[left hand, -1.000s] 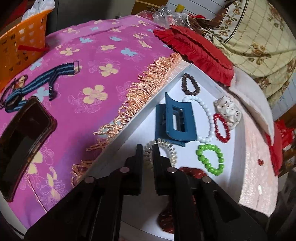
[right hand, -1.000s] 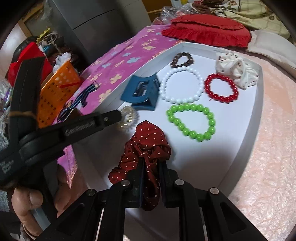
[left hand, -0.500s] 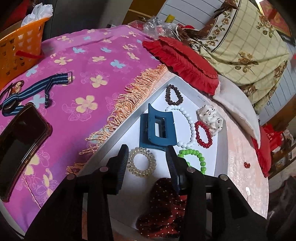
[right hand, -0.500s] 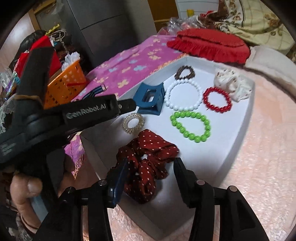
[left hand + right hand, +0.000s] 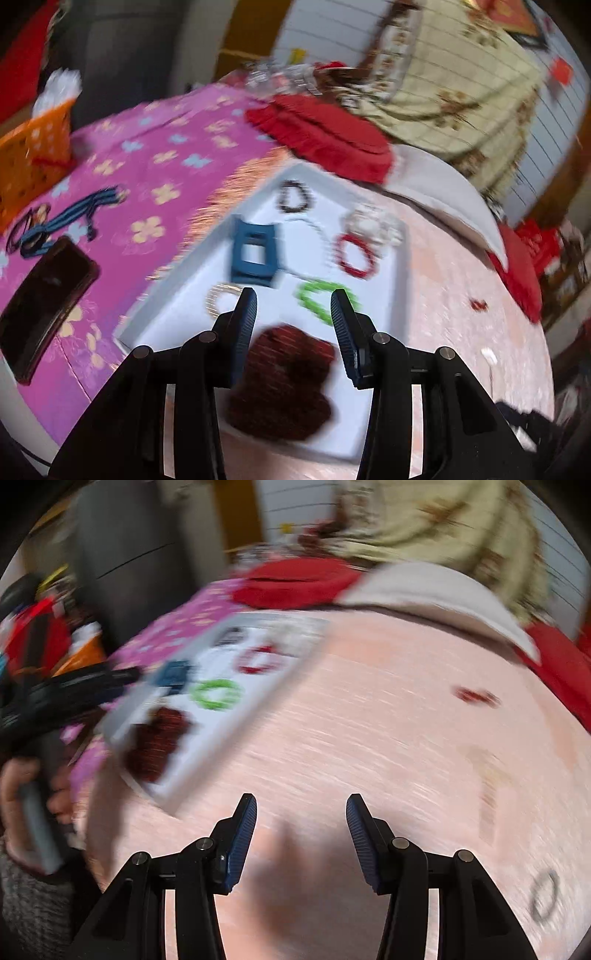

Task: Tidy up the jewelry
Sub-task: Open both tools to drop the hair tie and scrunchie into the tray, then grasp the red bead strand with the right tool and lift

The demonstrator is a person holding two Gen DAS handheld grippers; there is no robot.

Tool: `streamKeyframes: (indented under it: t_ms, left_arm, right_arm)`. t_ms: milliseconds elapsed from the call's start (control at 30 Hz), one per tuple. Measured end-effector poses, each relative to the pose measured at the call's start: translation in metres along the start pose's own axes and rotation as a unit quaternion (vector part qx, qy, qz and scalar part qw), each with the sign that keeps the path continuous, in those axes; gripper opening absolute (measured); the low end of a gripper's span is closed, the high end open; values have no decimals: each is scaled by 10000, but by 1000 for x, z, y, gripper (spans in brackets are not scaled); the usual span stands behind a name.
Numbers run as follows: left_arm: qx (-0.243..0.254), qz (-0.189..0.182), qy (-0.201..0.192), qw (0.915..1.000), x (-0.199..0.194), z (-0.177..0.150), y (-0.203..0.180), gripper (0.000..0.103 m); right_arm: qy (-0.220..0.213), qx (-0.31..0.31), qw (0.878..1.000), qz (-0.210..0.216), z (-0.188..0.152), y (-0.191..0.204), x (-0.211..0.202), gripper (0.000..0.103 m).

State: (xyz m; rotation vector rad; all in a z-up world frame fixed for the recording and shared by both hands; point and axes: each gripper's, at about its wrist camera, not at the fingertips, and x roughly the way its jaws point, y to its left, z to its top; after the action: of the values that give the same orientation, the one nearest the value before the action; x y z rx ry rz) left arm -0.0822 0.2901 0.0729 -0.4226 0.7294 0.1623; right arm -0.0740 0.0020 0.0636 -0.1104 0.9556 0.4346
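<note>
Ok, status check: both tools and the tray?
Left tool open, empty, above the dark red scrunchie. Right tool open, empty, over bare pink cloth. White tray holds the jewelry. Nothing in the way.

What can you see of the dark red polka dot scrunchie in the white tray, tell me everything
The dark red scrunchie looks like soft gathered fabric, bunched in uneven folds; motion blur hides its dots in both views. It lies loose and flat at the near end of the white tray, below the green bead bracelet and apart from it. Nothing grips it: the left hand-held gripper hovers open above it, and the right hand-held gripper is open over the pink cloth, off the tray.
</note>
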Motion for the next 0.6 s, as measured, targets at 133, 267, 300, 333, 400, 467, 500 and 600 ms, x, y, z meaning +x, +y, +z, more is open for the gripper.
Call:
streamKeyframes:
  t_ms: [133, 267, 300, 333, 400, 467, 500, 600]
  left_arm:
    - [664, -269, 137, 9973, -13, -18, -59, 41]
    - [1225, -550, 380, 9902, -17, -36, -117, 41]
    - [1325, -660, 499, 9877, -16, -40, -133, 41]
    - [1332, -763, 594, 9864, -13, -43, -143, 41]
    - [1278, -964, 788, 9840, -4, -50, -159, 41]
    - [1326, -925, 817, 9835, 4, -58, -167, 41]
    - [1422, -896, 757, 9829, 8, -65, -169, 41]
    - [1621, -809, 639, 9814, 17, -77, -169, 41]
  right_arm:
    - [30, 815, 9964, -240, -18, -65, -16, 48]
    - [-138, 1377, 9895, -422, -32, -114, -39, 48]
    - [-163, 1446, 9884, -440, -34, -120, -42, 48]
    - [-200, 1539, 9867, -473, -36, -129, -47, 48]
    - [-264, 1694, 9838, -521, -37, -143, -53, 48]
    - [-290, 1821, 9814, -541, -37, -154, -53, 48]
    - [-275, 1867, 9805, -555, -36, -158, -51, 48]
    - [-185, 1944, 9785, -662, -28, -171, -39, 48]
